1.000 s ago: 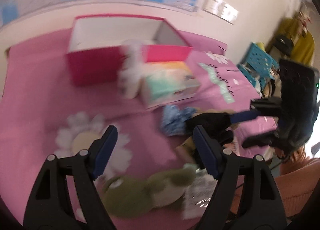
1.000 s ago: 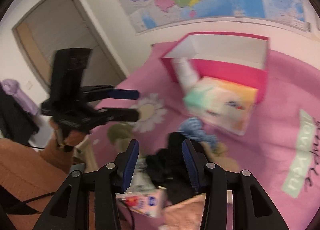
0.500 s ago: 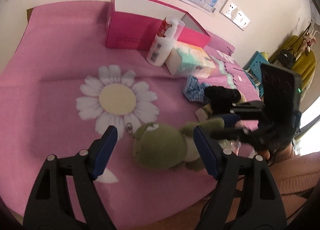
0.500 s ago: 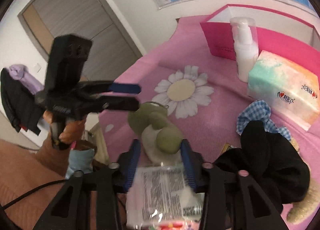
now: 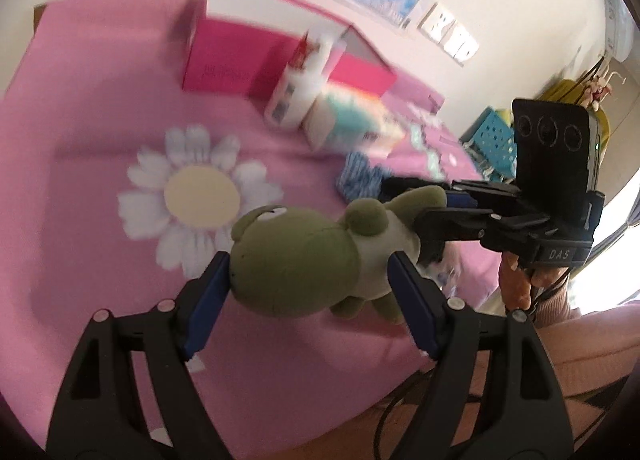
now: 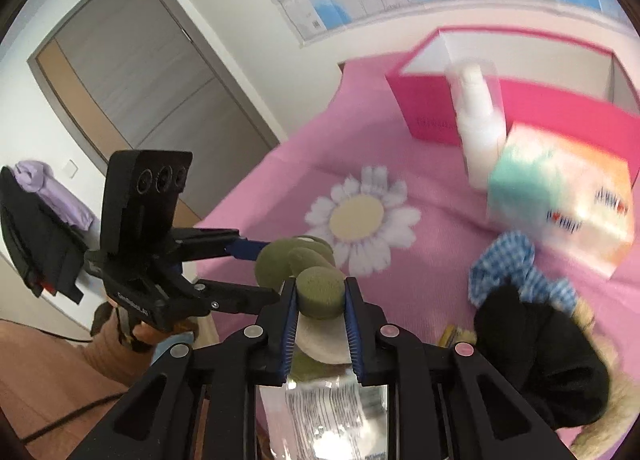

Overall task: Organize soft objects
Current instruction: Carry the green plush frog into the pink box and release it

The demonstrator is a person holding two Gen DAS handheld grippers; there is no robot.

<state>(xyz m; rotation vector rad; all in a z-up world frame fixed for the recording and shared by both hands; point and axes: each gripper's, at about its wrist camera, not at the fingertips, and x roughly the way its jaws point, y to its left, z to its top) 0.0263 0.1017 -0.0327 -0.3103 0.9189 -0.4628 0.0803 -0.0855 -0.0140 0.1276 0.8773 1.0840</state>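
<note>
While the green plush frog lay on the pink bench, right tongs were closing, pinching its limb; left tongs stood spread around its head, not clamped.

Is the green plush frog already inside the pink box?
No. The green plush frog lies on the pink cloth near the daisy print, well in front of the pink box.

Pink daisy-print cloth carries pink box, bottle, tissue pack.
</note>
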